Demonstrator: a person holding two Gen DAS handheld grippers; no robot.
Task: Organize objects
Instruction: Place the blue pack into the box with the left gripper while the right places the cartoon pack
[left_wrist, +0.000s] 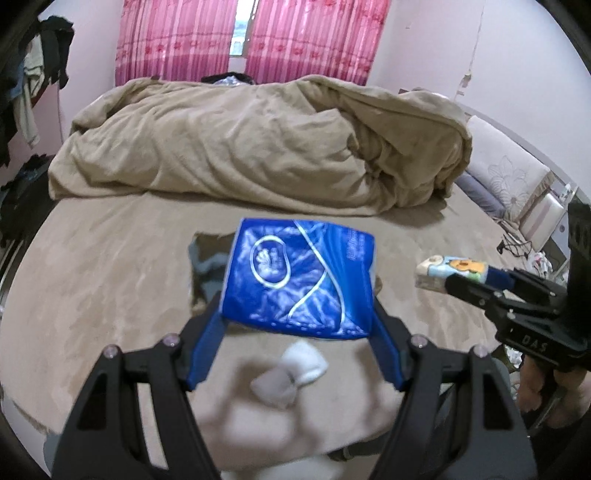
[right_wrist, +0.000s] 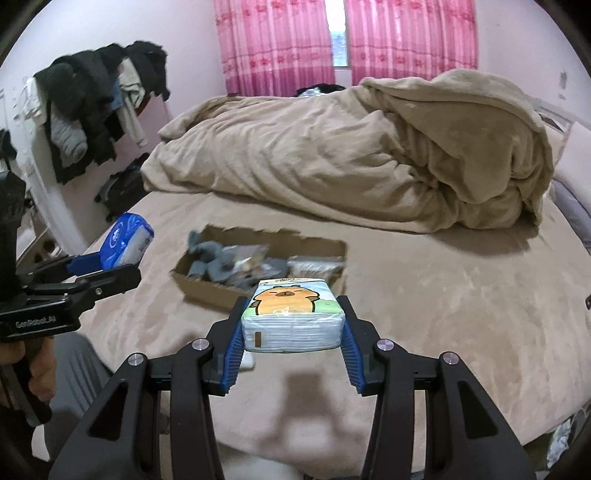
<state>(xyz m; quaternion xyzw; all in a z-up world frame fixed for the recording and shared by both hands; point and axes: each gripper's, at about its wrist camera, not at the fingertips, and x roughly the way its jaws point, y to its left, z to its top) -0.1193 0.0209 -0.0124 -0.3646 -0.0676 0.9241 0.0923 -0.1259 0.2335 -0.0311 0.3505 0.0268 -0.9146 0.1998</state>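
My left gripper (left_wrist: 297, 310) is shut on a blue tissue pack (left_wrist: 299, 277) and holds it above the bed; it also shows in the right wrist view (right_wrist: 127, 243). My right gripper (right_wrist: 291, 314) is shut on a tissue pack with a cartoon capybara (right_wrist: 291, 317), held above the bed near the front of an open cardboard box (right_wrist: 207, 286). The same pack shows at the right of the left wrist view (left_wrist: 448, 271). The box holds grey socks (right_wrist: 210, 258) and small packets. In the left wrist view the blue pack hides most of the box (left_wrist: 201, 258).
A rumpled tan duvet (right_wrist: 351, 155) covers the back of the bed (right_wrist: 443, 295). Clothes hang on a rack (right_wrist: 92, 110) at the left. White socks (left_wrist: 291, 373) lie on the bed below my left gripper. Pink curtains (right_wrist: 280, 40) hang behind.
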